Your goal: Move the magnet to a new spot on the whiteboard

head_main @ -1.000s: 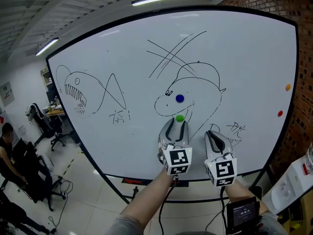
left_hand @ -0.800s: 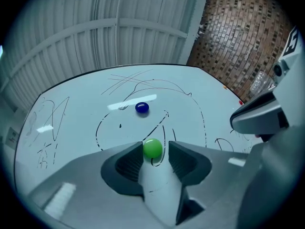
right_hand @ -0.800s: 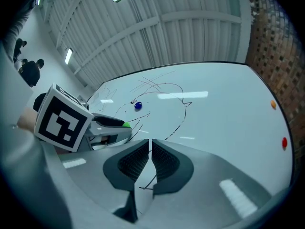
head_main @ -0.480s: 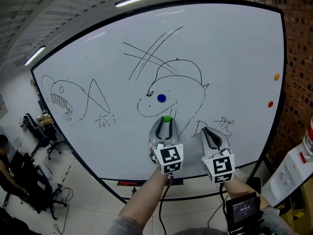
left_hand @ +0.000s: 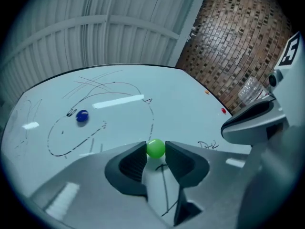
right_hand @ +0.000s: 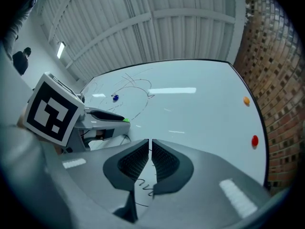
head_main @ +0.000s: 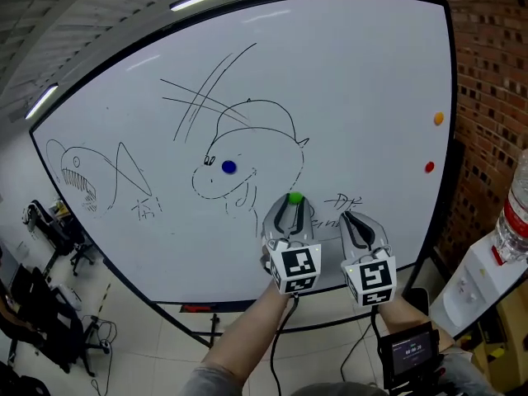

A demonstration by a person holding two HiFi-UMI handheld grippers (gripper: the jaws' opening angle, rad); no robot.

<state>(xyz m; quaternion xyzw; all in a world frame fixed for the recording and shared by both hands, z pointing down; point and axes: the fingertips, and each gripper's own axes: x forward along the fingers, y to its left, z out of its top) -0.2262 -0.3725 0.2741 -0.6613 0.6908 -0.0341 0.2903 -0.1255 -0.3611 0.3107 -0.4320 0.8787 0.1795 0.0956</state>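
Left gripper jaws have just been closing and now pinch the green magnet at the whiteboard, below and right of the blue magnet, probably to carry it elsewhere. The right gripper is beside it, jaws together and empty. Orange and red magnets sit far right of the blue one, and nothing blocks the way.
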